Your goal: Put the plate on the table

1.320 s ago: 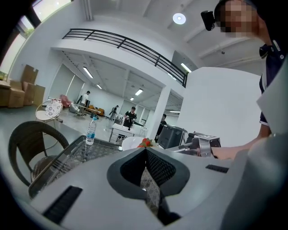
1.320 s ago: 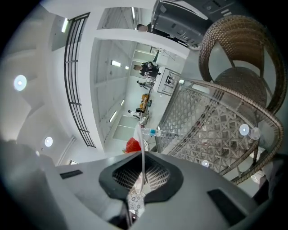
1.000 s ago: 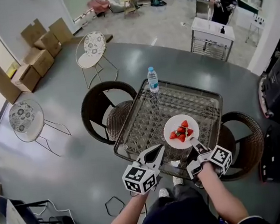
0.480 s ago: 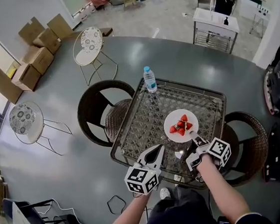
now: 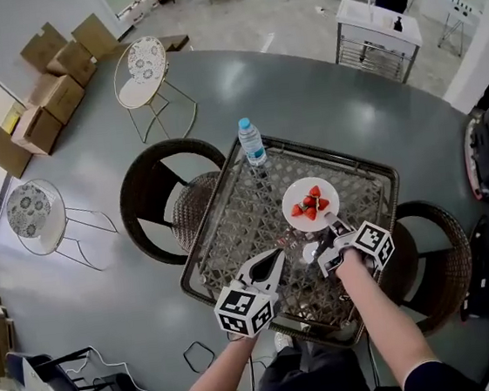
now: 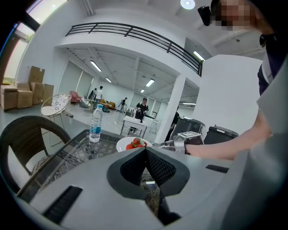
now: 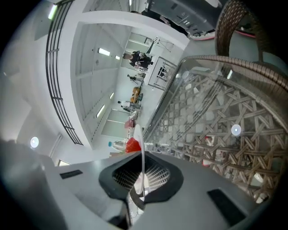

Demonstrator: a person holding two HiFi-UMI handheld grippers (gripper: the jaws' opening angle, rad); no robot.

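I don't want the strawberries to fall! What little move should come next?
Probably lower the plate gently onto the glass table, keeping it level: the right tool grips its rim, strawberries sit on it, and it looks not yet down.

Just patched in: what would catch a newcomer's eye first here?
The white plate of strawberries, over the right side of the glass-topped table, its near rim pinched in the right gripper's tongs. Then the water bottle upright at the far corner. The left gripper hangs shut and empty.

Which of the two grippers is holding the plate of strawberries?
The right gripper: its jaws are shut on the near rim of the plate. The left gripper is shut on nothing, apart from the plate.
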